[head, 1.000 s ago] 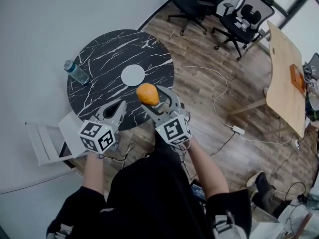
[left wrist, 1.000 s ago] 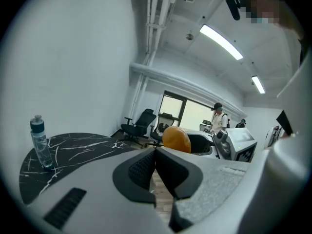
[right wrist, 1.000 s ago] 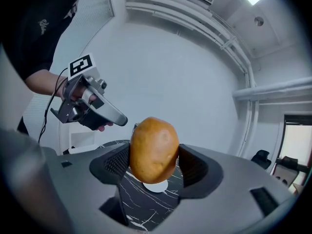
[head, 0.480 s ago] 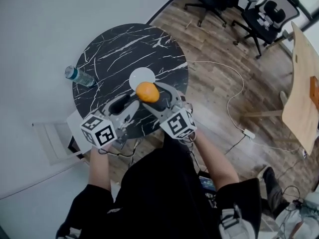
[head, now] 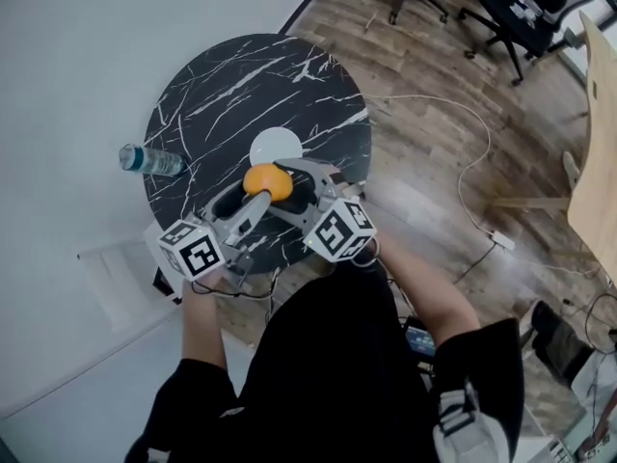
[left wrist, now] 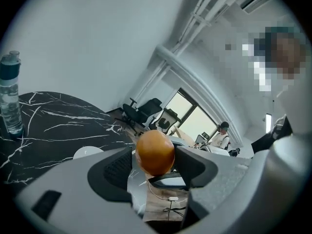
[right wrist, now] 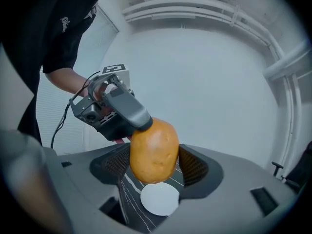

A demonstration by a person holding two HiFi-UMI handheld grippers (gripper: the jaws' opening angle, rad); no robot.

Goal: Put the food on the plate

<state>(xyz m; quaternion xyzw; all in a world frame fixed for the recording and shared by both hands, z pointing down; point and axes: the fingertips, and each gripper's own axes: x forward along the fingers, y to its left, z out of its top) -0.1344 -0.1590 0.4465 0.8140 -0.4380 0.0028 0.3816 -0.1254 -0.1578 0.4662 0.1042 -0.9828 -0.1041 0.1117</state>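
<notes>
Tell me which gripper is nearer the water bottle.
Left. The left gripper, jaws opening around the orange food, is right of the water bottle; the right gripper, gripping that food, lies farther right.

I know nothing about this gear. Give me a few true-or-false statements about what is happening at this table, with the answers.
1. The potato lies on the plate. False: the potato is held in the air by the right tongs, and the white plate below it is bare.
2. A water bottle stands on the table. True: the water bottle is upright near the edge of the table.
3. The left tongs are clamped shut. False: the left tongs are opening; the potato sits between their jaws, but they do not press on it.
4. The table is round and black with white veins. True.
</notes>
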